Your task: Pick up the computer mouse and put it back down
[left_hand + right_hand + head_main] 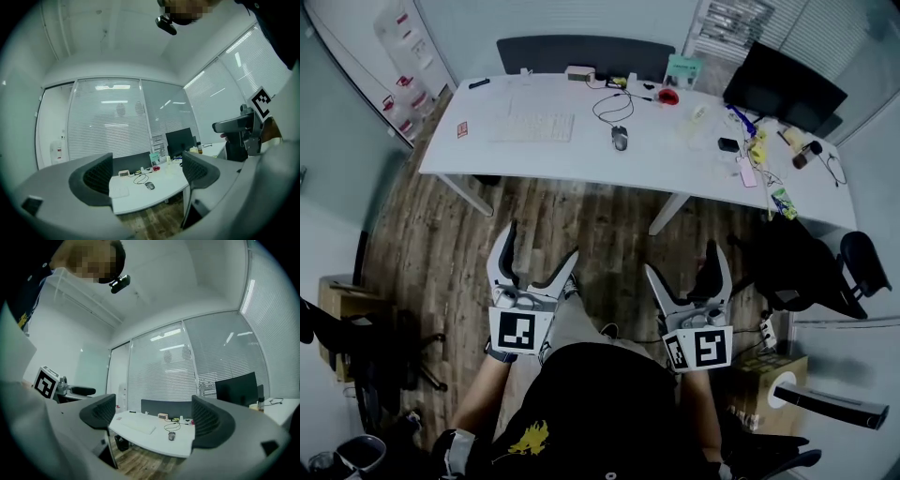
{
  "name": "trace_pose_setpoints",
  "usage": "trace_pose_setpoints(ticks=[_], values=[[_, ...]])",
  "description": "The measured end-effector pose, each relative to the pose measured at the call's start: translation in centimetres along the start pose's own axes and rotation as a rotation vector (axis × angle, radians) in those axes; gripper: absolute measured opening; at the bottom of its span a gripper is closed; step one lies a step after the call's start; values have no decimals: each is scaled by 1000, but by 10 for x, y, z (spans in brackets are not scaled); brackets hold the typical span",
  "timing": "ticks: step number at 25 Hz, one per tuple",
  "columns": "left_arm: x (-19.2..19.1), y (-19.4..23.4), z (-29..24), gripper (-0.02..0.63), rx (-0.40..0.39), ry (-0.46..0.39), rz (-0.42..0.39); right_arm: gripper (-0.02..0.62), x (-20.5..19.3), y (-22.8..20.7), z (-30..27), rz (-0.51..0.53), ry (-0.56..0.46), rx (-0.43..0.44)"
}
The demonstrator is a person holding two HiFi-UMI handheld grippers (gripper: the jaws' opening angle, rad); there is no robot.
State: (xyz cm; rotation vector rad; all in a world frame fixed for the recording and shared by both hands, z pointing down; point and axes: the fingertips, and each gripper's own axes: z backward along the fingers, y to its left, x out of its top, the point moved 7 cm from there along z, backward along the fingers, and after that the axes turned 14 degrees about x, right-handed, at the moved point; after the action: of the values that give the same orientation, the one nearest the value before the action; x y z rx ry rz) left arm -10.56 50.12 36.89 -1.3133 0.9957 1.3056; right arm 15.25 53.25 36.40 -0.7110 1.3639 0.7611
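A dark grey computer mouse (621,138) with a black cable lies near the middle of the white desk (581,155), right of a white keyboard (534,127). It also shows small and far off in the left gripper view, mouse (149,186), and in the right gripper view, mouse (172,436). My left gripper (538,250) and right gripper (686,263) are held close to the person's body over the wooden floor, well short of the desk. Both stand open with nothing between their jaws.
A black monitor (783,86) stands at the desk's right end among several small items. A red object (668,97) and a small box (579,72) sit at the back. A dark office chair (806,267) stands to the right, a cardboard box (769,375) beside me.
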Motion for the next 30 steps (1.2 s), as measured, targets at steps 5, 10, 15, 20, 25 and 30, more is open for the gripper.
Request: trace_pose_setpoints(ticks=[5, 10, 15, 20, 25, 30], values=[[-2, 18, -13, 468, 32, 25, -10, 597, -4, -12, -13, -2, 25, -11], [-9, 39, -45, 468, 48, 65, -25, 597, -10, -30, -50, -22, 47, -14], [-21, 65, -109, 468, 51, 93, -21, 597, -20, -61, -117, -34, 82, -16], [-23, 110, -187, 468, 50, 63, 2, 595, -25, -83, -204, -38, 118, -27], [-41, 155, -247, 468, 25, 80, 37, 594, -33, -90, -282, -42, 143, -42], [-60, 178, -308, 467, -22, 113, 15, 591, -49, -112, -337, -51, 175, -74]])
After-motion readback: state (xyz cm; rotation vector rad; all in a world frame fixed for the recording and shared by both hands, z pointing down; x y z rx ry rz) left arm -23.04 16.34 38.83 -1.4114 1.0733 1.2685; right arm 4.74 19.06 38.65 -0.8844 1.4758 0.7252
